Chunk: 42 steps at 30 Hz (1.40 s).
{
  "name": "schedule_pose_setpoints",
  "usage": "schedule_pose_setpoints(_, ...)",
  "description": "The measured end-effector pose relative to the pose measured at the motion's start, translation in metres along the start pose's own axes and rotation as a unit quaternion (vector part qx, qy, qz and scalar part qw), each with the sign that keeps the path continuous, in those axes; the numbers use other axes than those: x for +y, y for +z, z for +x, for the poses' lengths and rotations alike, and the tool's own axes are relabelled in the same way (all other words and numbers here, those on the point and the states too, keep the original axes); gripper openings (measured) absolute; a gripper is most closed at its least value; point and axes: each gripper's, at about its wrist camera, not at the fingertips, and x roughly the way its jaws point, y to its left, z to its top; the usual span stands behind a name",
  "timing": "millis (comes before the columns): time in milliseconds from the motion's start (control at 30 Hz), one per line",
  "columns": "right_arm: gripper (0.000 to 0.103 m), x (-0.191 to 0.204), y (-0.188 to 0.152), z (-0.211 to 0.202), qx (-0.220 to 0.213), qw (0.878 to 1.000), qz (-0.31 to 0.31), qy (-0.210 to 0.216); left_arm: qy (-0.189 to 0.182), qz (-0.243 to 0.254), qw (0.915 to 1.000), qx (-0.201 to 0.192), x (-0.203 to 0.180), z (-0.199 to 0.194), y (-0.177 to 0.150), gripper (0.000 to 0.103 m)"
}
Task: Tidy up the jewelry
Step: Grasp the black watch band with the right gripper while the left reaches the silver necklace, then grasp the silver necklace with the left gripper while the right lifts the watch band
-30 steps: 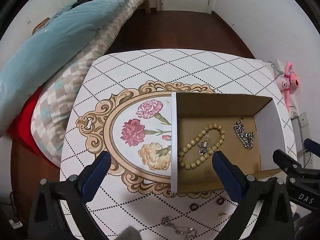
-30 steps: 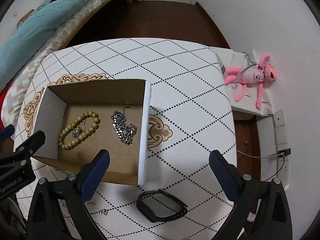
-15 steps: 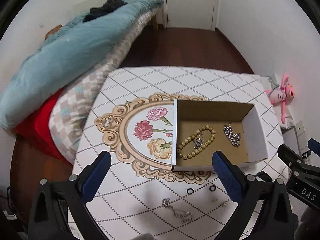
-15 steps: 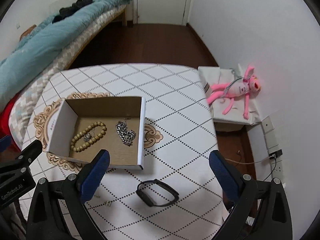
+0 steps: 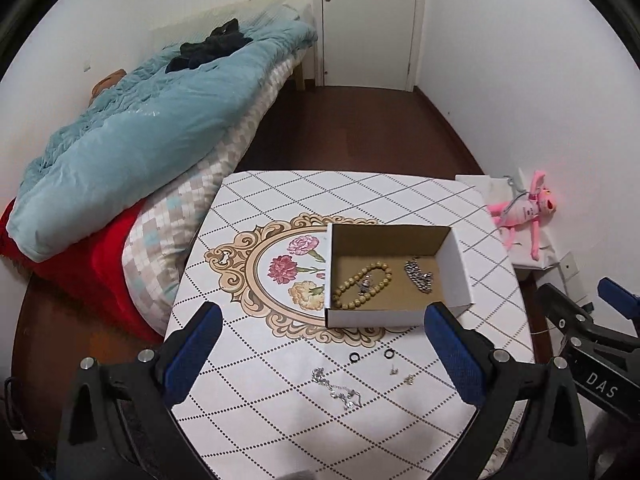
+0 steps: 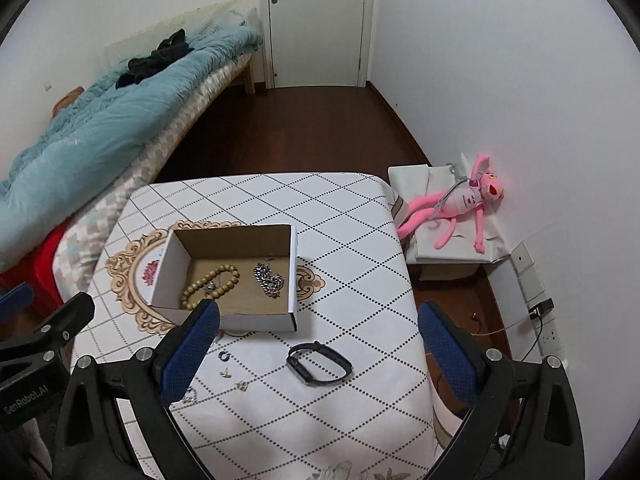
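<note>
An open cardboard box (image 5: 454, 276) (image 6: 294, 276) stands on the white patterned table (image 5: 304, 192) (image 6: 352, 240). It holds a bead bracelet (image 5: 362, 286) (image 6: 210, 285) and a silver chain (image 5: 419, 276) (image 6: 269, 280). In front of it lie two black rings (image 5: 354, 357), small earrings (image 5: 401, 374) (image 6: 234, 380), a thin silver necklace (image 5: 336, 388) and a black watch band (image 6: 319, 362). My left gripper (image 5: 318, 344) and right gripper (image 6: 318, 344) are both open and empty, held above the table's near side.
A bed with a teal duvet (image 5: 132, 136) (image 6: 100, 136) lies left of the table. A pink plush toy (image 6: 456, 204) (image 5: 524, 212) sits on a low white box at the right wall. A closed door (image 6: 316, 20) stands at the back.
Both grippers have pulled back and up from the table, so the box looks smaller and more of the room shows. Nothing on the table has moved.
</note>
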Motion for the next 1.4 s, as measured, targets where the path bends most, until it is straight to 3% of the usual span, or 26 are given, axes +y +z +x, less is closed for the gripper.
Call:
schedule_pose_setpoints(200, 0.101, -0.005, -0.006, -0.01, 0.009, 1.0, 0.018, 0.021, 0.004, -0.008, 1.0, 0.0, 0.002, -0.011, -0.001, 0.103)
schedule_pose_setpoints(367, 0.101, -0.017, -0.029, 0.025, 0.057, 0.997, 0.035, 0.023, 0.013, -0.016, 0.9997, 0.01, 0.01, 0.008, -0.015, 0.103)
schedule_pose_setpoints(500, 0.101, -0.024, -0.053, 0.08, 0.106, 0.994, 0.019, 0.032, 0.026, -0.022, 0.9981, 0.052, 0.018, 0.047, -0.04, 0.103)
schedule_pose_setpoints(767, 0.101, -0.023, -0.08, 0.158, 0.146, 0.989, -0.014, 0.029, 0.05, -0.023, 0.9887, 0.139, 0.028, 0.117, -0.093, 0.103)
schedule_pose_setpoints(967, 0.101, -0.016, -0.083, 0.189, 0.163, 0.986, -0.019, 0.029, 0.028, -0.021, 0.9852, 0.168, 0.027, 0.135, -0.11, 0.103)
schedule_pose_setpoints(1033, 0.093, -0.013, -0.085, 0.193, 0.165, 0.986, -0.021, 0.019, 0.015, -0.019, 0.9848, 0.172, 0.025, 0.136, -0.113, 0.103)
schedule_pose_setpoints(1067, 0.076, -0.011, -0.083, 0.191, 0.155, 0.987, -0.027, 0.018, 0.009, -0.02, 0.9846, 0.174, 0.025, 0.136, -0.114, 0.101)
schedule_pose_setpoints(1133, 0.063, -0.006, -0.082, 0.185, 0.147, 0.988, -0.037, 0.016, -0.004, -0.026, 0.9836, 0.178, 0.027, 0.135, -0.116, 0.1)
schedule_pose_setpoints(1267, 0.059, -0.004, -0.09, 0.173, 0.152, 0.987, -0.026, 0.038, -0.025, -0.054, 0.9817, 0.181, 0.041, 0.131, -0.118, 0.093)
schedule_pose_setpoints(1400, 0.058, -0.008, -0.103, 0.156, 0.15, 0.987, -0.001, 0.051, -0.045, -0.073, 0.9792, 0.184, 0.047, 0.126, -0.121, 0.093)
